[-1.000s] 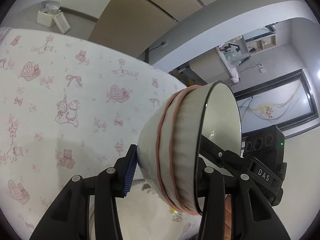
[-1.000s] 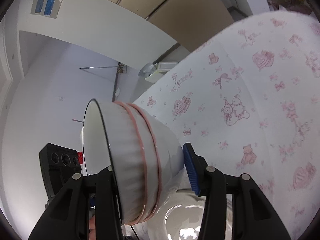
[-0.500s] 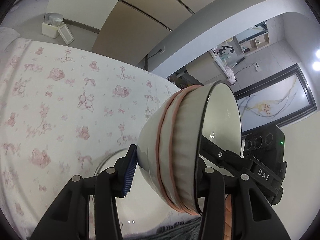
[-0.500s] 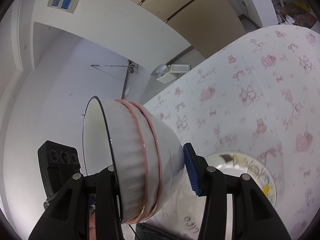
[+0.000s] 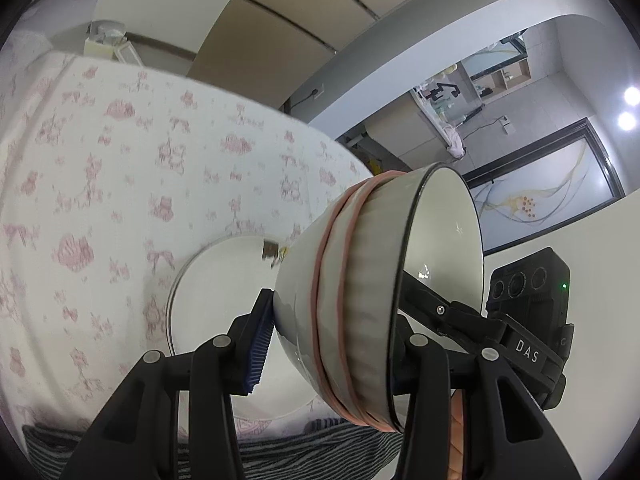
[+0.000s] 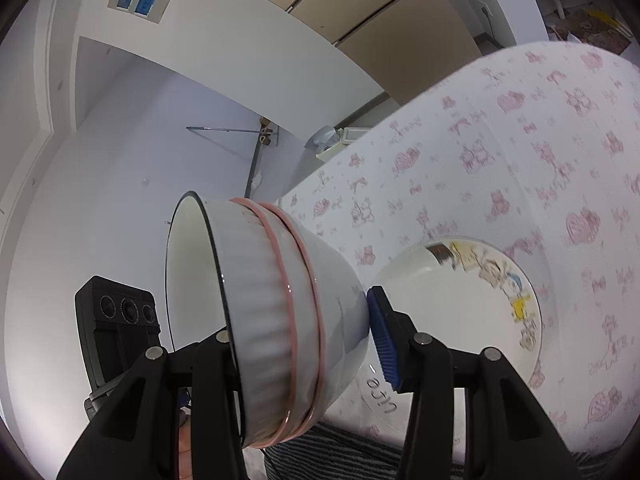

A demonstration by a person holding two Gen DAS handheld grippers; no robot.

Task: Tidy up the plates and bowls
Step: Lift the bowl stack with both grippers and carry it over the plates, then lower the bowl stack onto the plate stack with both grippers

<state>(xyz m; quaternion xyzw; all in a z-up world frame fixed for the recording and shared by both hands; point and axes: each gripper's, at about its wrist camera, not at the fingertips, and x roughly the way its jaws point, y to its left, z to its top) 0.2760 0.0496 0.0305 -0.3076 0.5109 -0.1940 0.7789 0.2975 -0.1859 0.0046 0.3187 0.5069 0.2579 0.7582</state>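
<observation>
Bowl: one white ribbed bowl (image 5: 360, 292) with two pink bands and a dark rim, held on its side in the air above the plate, mouth turned away from the table; in the right wrist view the same bowl (image 6: 276, 312) shows its mouth to the left.
Left gripper (image 5: 332, 344): closed on the bowl — the blue-padded finger (image 5: 258, 354) presses the base from outside, the other finger sits at the rim on the mouth side.
Right gripper (image 6: 304, 340): also gripping the bowl; its blue pad (image 6: 384, 340) is against the base and its other finger is at the rim.
Plate: a white plate (image 5: 224, 300) lies flat on the table, just beyond and below the bowl, not touching it; in the right wrist view the plate (image 6: 460, 300) carries a cartoon print along its far-right side and some lettering near its front edge, too blurred to read.
Table: covered in a white cloth (image 5: 120, 168) with pink bears, hearts and bows; the plate is the only dish seen on it.
Near edge: a dark striped fabric (image 5: 312, 452) runs under the plate's near side, below both grippers.
Beyond the plate: a small white box (image 5: 106, 42) stands on the floor past the table's far edge, by the wall.
</observation>
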